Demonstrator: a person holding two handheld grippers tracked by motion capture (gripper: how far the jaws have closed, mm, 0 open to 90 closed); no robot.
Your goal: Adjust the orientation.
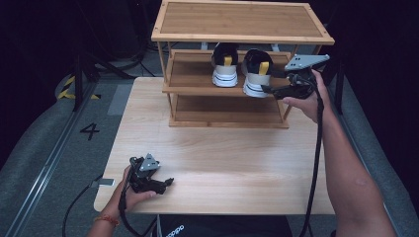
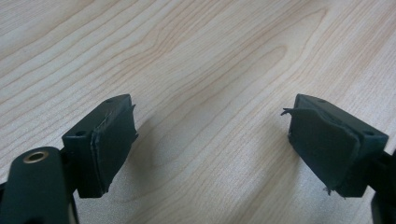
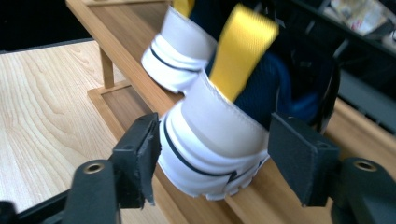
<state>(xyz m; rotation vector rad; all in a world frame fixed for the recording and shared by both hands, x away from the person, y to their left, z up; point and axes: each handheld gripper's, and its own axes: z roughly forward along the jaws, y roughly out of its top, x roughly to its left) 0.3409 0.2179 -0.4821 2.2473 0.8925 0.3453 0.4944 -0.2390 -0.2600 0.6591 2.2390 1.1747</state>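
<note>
High view: we've got both shoes on the rack's [image 1: 220,90] middle shelf, upper centre. Right gripper [image 3: 212,161] jaws straddle the right shoe's [image 3: 210,140] heel, not clamped. Left gripper [image 2: 212,140] wide open, empty, lower left.

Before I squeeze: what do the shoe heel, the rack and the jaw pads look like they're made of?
White shoe heel: looks like smooth synthetic leather, stitched seams, with a yellow woven pull tab. Three-tier wooden shoe rack: probably bamboo, fine straight grain, satin finish. Right hand-held gripper pads: matte black rubber or foam, frayed edges.
</note>
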